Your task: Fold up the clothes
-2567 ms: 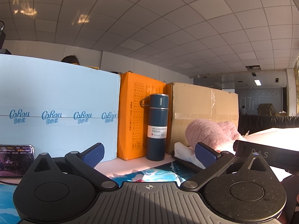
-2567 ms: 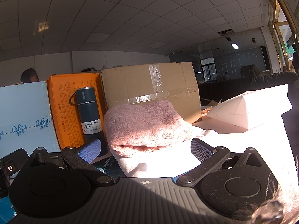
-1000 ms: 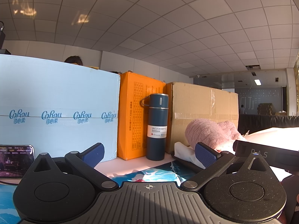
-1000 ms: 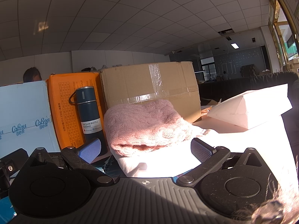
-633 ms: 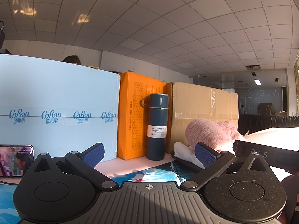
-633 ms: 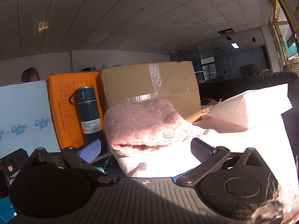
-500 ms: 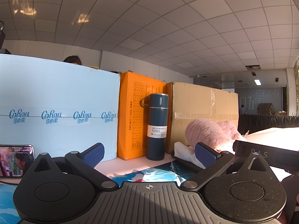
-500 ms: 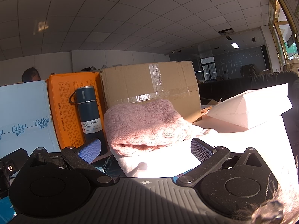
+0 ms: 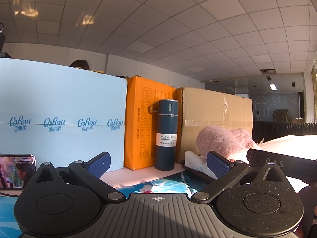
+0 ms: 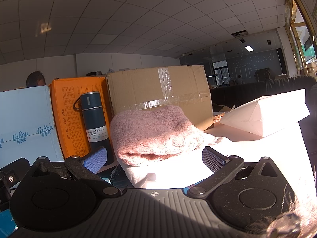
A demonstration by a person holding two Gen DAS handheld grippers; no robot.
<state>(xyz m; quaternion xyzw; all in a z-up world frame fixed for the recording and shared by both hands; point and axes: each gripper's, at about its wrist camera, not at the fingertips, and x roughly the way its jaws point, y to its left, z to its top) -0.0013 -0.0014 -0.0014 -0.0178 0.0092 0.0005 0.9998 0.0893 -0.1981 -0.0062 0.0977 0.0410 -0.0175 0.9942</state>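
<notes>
Ceiling tiles and a sunlit desk (image 10: 237,140) frame both views. Ahead of the right tongs (image 10: 154,159), just beyond their tips, a folded pink knit sweater (image 10: 154,132) lies on a folded white garment (image 10: 174,170); from the left tongs (image 9: 158,163) the sweater (image 9: 218,142) sits ahead and to the right. Both tongs stand spread wide, holding nothing. Left of the sweater stands a dark blue vacuum bottle (image 10: 96,125), with a brown carton (image 10: 158,87), an orange box (image 10: 67,115) and a pale blue box (image 9: 59,119) behind. A phone (image 9: 16,170) leans at far left.
</notes>
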